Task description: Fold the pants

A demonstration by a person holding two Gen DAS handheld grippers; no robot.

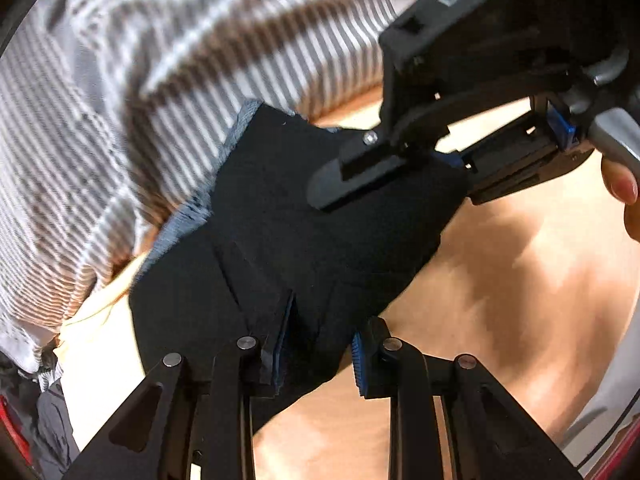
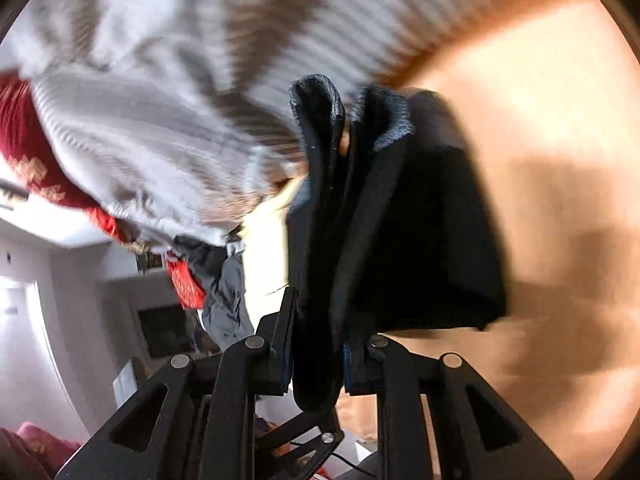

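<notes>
Left claw (image 1: 316, 350) clenched on pants (image 1: 304, 224) edge, right claw (image 2: 316, 354) clamped on bunched layers. Pants hanging ahead of both claws, above table (image 1: 520, 272). Risk: thin grip slipping, fold collapsing. Dark, soft, thick-woven cloth; grey ribbed waistband. Striped sheet (image 1: 140, 80) beyond, rumpled.

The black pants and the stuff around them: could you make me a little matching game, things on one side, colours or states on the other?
Things:
1. pants
2. striped cloth
3. tabletop
4. right gripper

Colours or states:
A. light wood, sunlit
B. black, held at two places
C. grey and white, crumpled
D. fingers clamped on thick folded fabric

Pairs: 1-B, 2-C, 3-A, 4-D
</notes>
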